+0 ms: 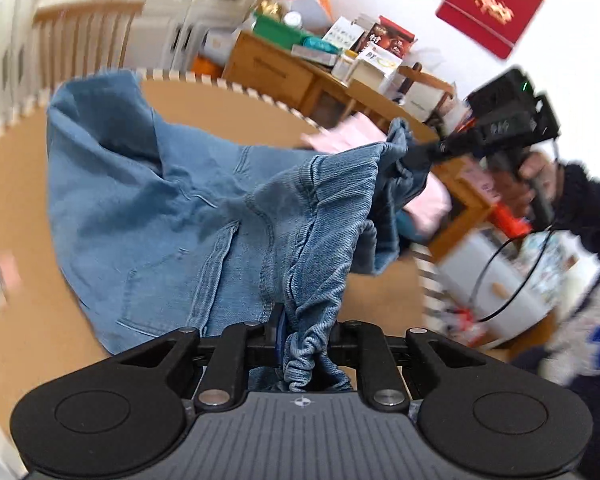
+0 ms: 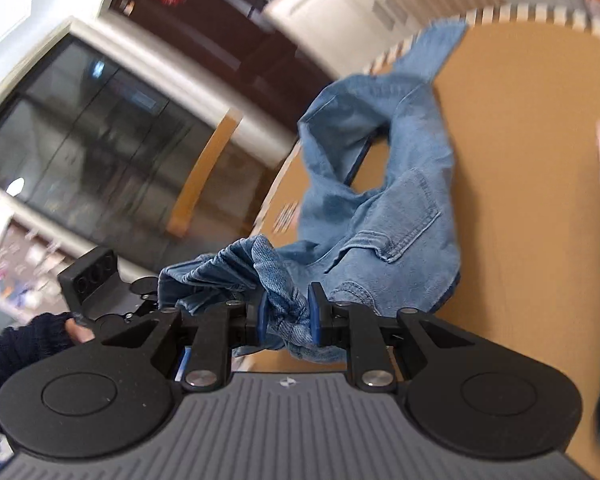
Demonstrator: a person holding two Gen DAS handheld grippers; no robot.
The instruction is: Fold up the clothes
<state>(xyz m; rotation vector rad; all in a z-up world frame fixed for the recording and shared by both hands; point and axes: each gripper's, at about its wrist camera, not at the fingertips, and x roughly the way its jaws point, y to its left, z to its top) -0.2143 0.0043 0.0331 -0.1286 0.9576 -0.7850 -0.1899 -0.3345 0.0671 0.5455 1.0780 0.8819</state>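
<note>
Both grippers, left (image 1: 296, 330) and right (image 2: 286, 316), have jaws clenched on bunched jeans (image 1: 172, 216), which trail onto the far bench (image 1: 16, 208).

My left gripper (image 1: 300, 328) is closed, its jaws pinching bunched denim between them. My right gripper (image 2: 286, 316) is clamped as well, blue pads (image 2: 262, 314) pressed on a wad of the jeans (image 2: 400, 200). In the left wrist view my right gripper (image 1: 414, 156) sits ahead and to the right, raised, with my right hand (image 1: 534, 176) wrapped around its handle. In the right wrist view my left hand (image 2: 78, 330) shows just left of the gripper, in a dark sleeve.
</note>
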